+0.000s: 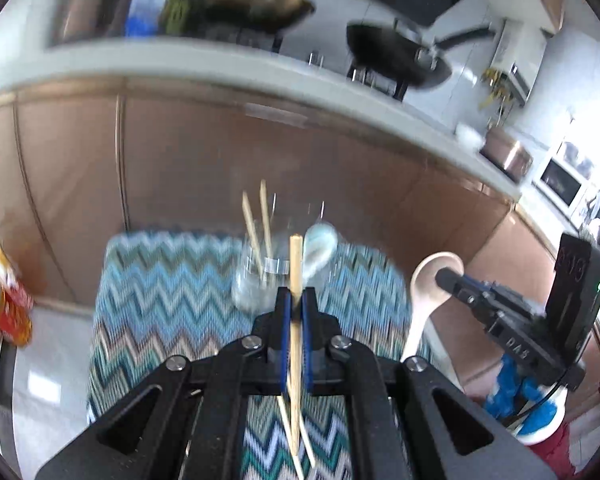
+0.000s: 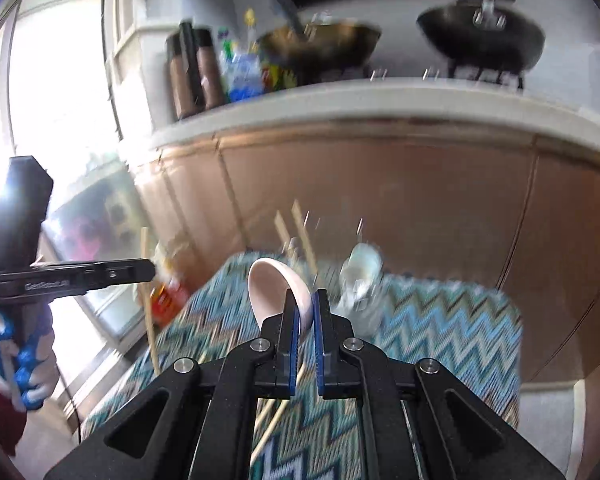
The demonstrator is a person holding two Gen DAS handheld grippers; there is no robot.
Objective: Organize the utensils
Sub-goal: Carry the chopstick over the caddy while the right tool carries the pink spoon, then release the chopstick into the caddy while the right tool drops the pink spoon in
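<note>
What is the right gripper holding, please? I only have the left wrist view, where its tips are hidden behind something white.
Observer: The right gripper is shut on a white spoon, pinching it just below the bowl, which curves up above the fingers.
Operator: Thank you. Are any chopsticks lying loose on the mat beneath that gripper?
Observer: Yes, thin chopsticks lie on the zigzag mat under the right gripper's body.
Operator: And what stands left of the woks on the counter?
Observer: Two tall brown bottles with dark tops stand there, by the bright window.
</note>
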